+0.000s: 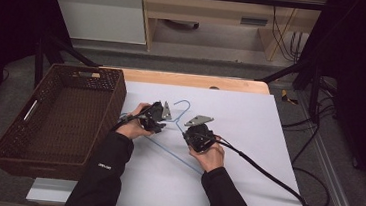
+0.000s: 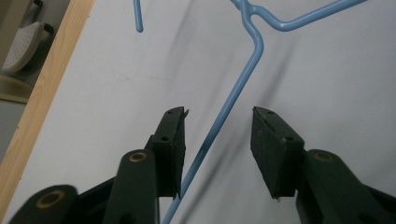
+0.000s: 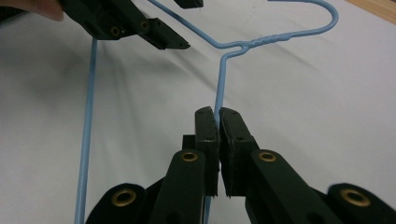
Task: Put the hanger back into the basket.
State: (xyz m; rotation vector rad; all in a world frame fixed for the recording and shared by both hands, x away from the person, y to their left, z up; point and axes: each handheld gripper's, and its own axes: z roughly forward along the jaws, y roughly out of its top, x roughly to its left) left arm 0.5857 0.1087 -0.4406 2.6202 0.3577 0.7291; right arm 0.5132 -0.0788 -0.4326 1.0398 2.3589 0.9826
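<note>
Gripping is half done: right gripper (image 3: 218,116) has its jaws pinched tight on one wire arm of the blue wire hanger (image 1: 178,132), a bit below the twisted neck. Left gripper (image 2: 218,135) straddles the other wire arm with the jaws partly apart; wire runs close by the left pad, but I see no pinch yet (gap on the other side is clearly there). Hanger lies on the white sheet in the middle of the bench (image 1: 252,86), hook pointing away from the person, both hands right at it.

Judgement: second grasp not yet made, then lift and move; nothing has left the sheet so far.

Containers: one dark wicker basket (image 1: 116,94) at the left edge of the bench, just beside the left hand, nothing visible inside. Likely destination, but that's a guess.
</note>
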